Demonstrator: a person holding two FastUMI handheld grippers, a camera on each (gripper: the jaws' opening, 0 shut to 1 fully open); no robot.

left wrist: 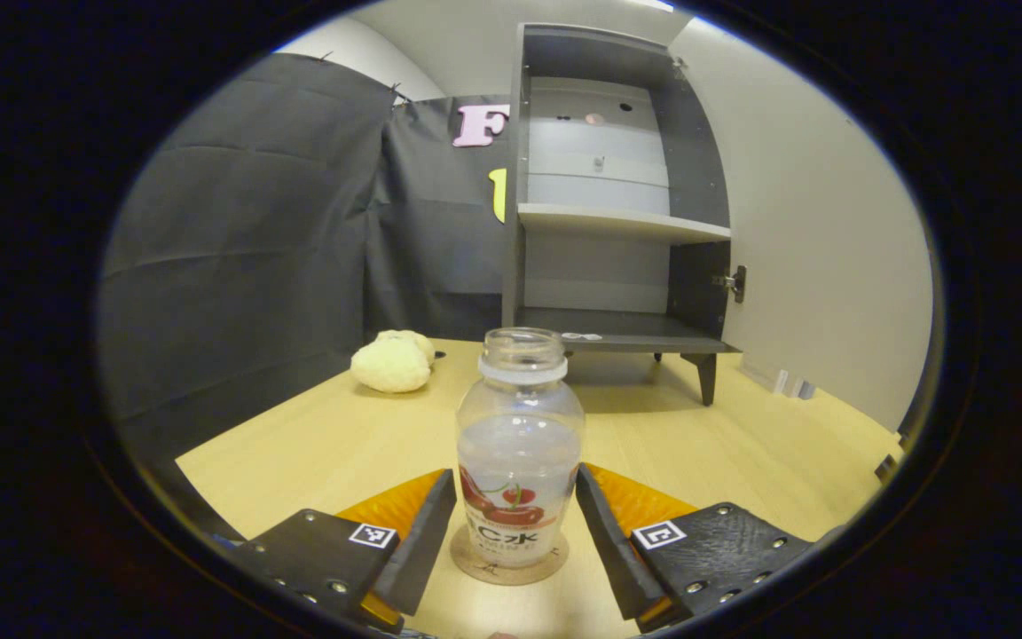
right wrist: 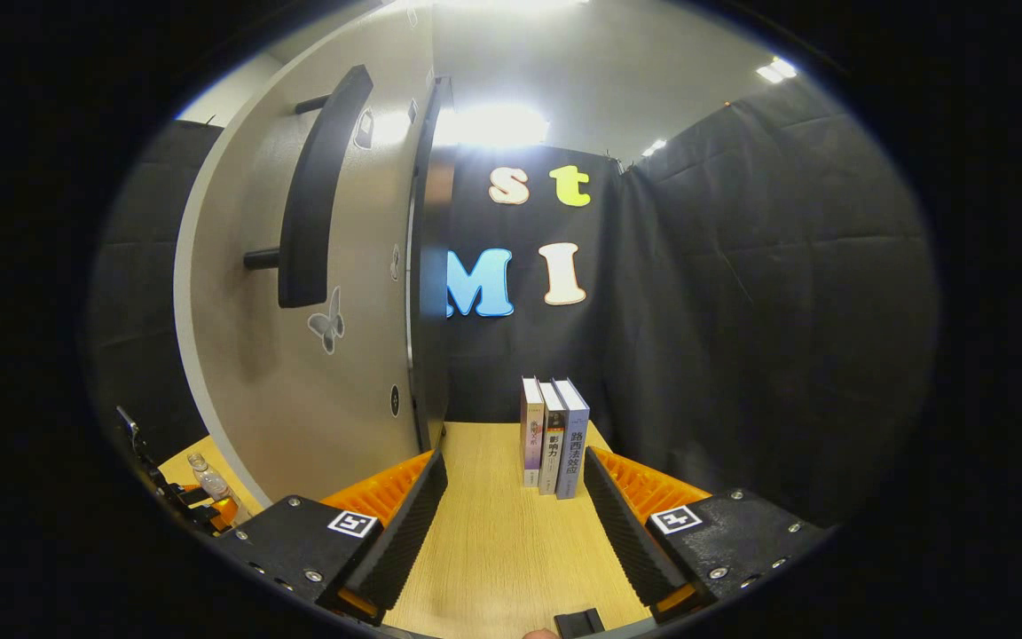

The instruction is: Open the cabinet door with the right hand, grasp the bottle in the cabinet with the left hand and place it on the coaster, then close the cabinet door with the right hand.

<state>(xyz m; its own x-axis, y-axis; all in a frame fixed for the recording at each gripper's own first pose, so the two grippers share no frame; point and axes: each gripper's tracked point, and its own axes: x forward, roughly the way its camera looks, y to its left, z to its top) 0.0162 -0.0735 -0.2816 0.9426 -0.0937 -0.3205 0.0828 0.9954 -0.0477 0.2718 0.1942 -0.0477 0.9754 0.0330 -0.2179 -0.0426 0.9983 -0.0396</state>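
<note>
Plastic bottle point(left wrist: 520, 453): stood upright on coaster point(left wrist: 509, 561), out of cabinet point(left wrist: 609, 204).
Left gripper point(left wrist: 515, 524): fingers spread, flanking bottle, apparently clear; should back straight off.
Right gripper point(right wrist: 515, 515): fingers apart, empty, beside door point(right wrist: 298, 293).
Next: probably swing door closed by handle point(right wrist: 320, 182).

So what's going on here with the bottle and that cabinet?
A person is working two handheld grippers. The bottle stands upright on the coaster on the table, between the open fingers of the left gripper, which don't press on it. The cabinet is open with bare shelves. The right gripper, open and holding nothing, sits beside the cabinet door, below its handle.
</note>
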